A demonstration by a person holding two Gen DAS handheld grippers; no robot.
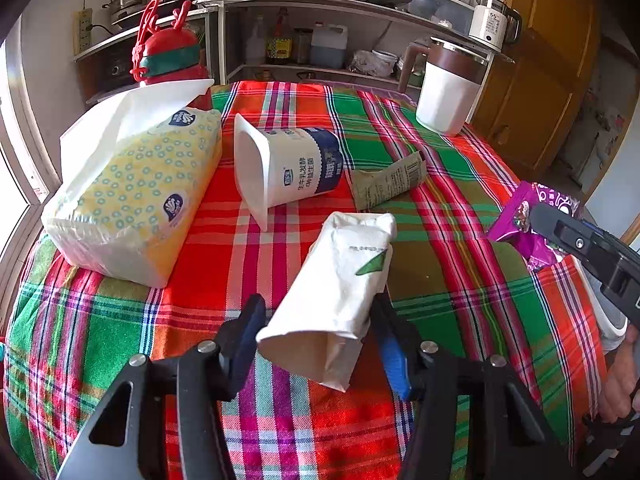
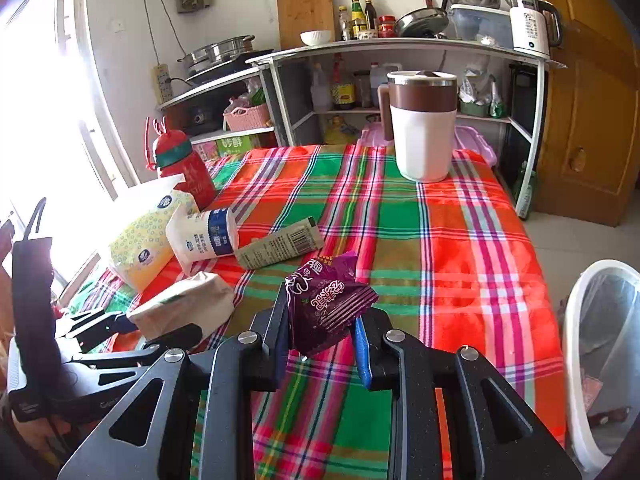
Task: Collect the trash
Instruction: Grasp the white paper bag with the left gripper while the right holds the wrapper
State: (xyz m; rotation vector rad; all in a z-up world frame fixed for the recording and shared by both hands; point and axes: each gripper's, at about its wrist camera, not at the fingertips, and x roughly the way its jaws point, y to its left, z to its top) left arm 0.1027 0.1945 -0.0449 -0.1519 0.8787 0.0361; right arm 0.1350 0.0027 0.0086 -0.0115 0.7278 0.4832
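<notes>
Trash is spread over the plaid-covered bench point(image 1: 460, 280), and each hand already has a piece. Nearest, the left gripper point(image 1: 320, 320) straddles a crumpled white paper bag point(image 1: 340, 280): the bag's long axis runs away from the camera, in line with the fingers, so the jaws meet it across its narrow width. They stand at a middling gap, close against its sides; whether they press firmly enough to carry it I cannot tell for sure, though the right wrist view shows the bag tilted with its near end between the jaws. The right gripper point(image 2: 320, 328) has its jaws drawn narrow on a purple snack wrapper point(image 2: 326, 308), which sits pinched between them, clear of the cloth.

Further out lie a tipped yoghurt cup point(image 1: 288, 168) with its open mouth toward the left gripper, and just beside it a flattened grey-green carton point(image 1: 388, 184). Both sit nearer the left hand. A tissue pack point(image 1: 136, 192), a red bottle point(image 1: 172, 56) and a brown-and-white jug point(image 1: 448, 92) look like keepers, not rubbish.

A white-rimmed bin point(image 2: 592, 344) stands off the bench's right edge, so the right hand is much the nearer to it; the wrapper's drop seems the shorter move.
</notes>
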